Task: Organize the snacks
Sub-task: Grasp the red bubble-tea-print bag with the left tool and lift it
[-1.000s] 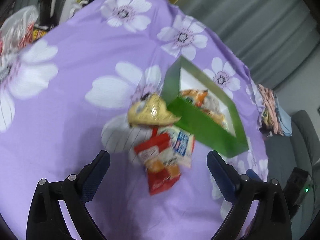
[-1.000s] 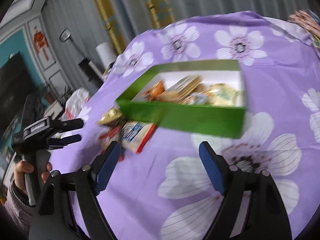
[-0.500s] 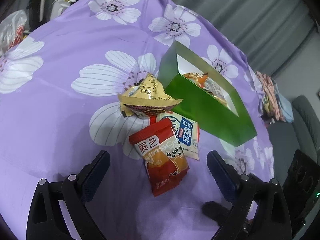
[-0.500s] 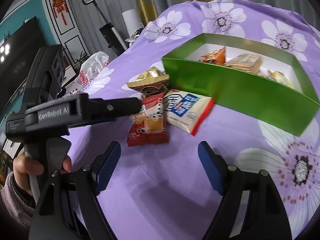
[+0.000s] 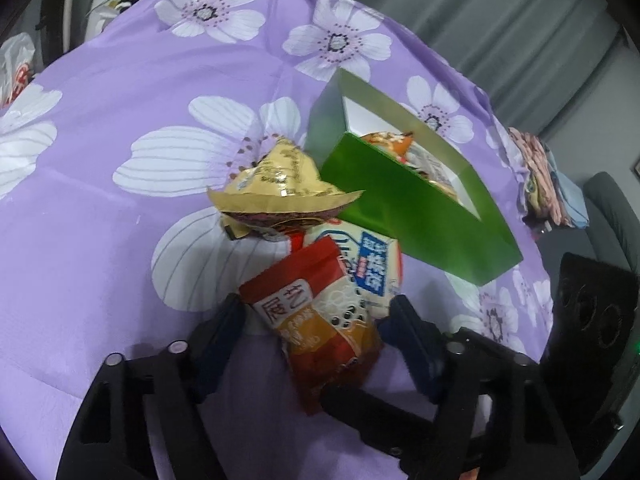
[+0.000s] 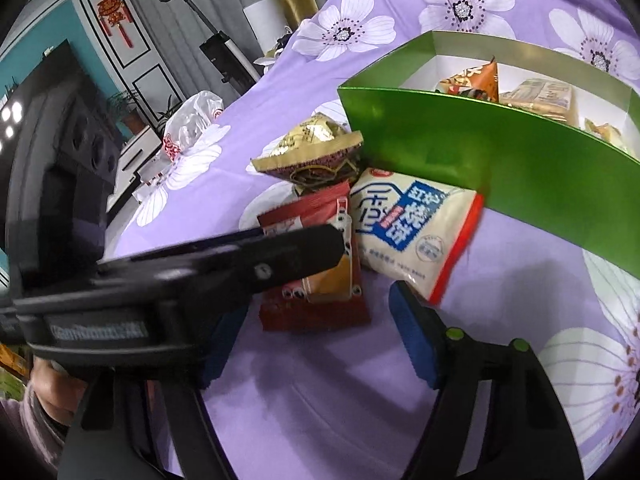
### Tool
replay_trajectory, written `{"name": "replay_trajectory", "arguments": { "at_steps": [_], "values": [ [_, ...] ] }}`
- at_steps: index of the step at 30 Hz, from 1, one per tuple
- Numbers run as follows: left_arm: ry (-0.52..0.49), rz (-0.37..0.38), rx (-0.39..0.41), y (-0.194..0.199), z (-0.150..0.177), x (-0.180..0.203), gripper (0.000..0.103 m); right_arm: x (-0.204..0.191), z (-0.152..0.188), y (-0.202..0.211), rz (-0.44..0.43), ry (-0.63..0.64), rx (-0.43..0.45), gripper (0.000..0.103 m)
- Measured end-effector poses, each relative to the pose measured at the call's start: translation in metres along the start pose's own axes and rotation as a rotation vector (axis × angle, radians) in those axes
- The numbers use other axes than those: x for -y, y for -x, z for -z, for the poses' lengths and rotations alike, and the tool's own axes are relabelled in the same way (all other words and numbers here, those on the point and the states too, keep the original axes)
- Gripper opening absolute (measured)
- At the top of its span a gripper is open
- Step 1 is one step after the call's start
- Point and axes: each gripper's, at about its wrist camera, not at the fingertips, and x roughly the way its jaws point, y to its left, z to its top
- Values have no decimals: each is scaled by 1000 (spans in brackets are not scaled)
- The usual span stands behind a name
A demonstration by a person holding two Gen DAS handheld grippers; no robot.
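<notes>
We see the left gripper [image 5: 316,320] lowered over the red snack packet [image 5: 316,320], its two dark-padded fingers [image 5: 218,334] standing apart, one on each side of the packet; the pads lie just beside the wrapper's edges, and we cannot tell whether they touch it. In the right wrist view the same tool crosses the frame from the left, one black finger lying over the red snack packet [image 6: 316,300], with the person's hand [image 6: 56,392] visible at its grip. The right gripper [image 6: 316,328] also has its blue-padded fingers [image 6: 416,344] well apart, holding nothing, with the near end of the red packet between their tips and the right pad just beside the corner of the white and blue packet [image 6: 412,232]. That packet lies partly under the red one and reaches to the foot of the green box [image 5: 416,216]. The gold packet [image 5: 280,192] sits at the far end of the red packet, touching the box's corner. The box is open-topped with a white interior, and we note an orange packet [image 6: 480,76] and other wrapped snacks inside it. All rests on a purple cloth with white flowers [image 5: 120,240].
</notes>
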Motion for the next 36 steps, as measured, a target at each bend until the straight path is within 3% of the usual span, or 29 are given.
{"name": "replay_trajectory", "arguments": {
  "at_steps": [2, 6, 9, 12, 36],
  "values": [
    [2, 8, 3, 0, -1, 1, 72, -3, -1, -4, 0, 5, -12, 67],
    [1, 33, -17, -2, 2, 1, 62, -11, -2, -8, 21, 42, -26, 54],
    [-8, 24, -15, -1, 2, 2, 58, -13, -2, -6, 28, 50, -23, 51],
    [-4, 23, -15, -1, 3, 0, 52, -11, -1, -4, 29, 48, -20, 51],
    [-92, 26, -11, 11, 17, 30, 51, -9, 22, 28, 43, 32, 61, 49]
  ]
}}
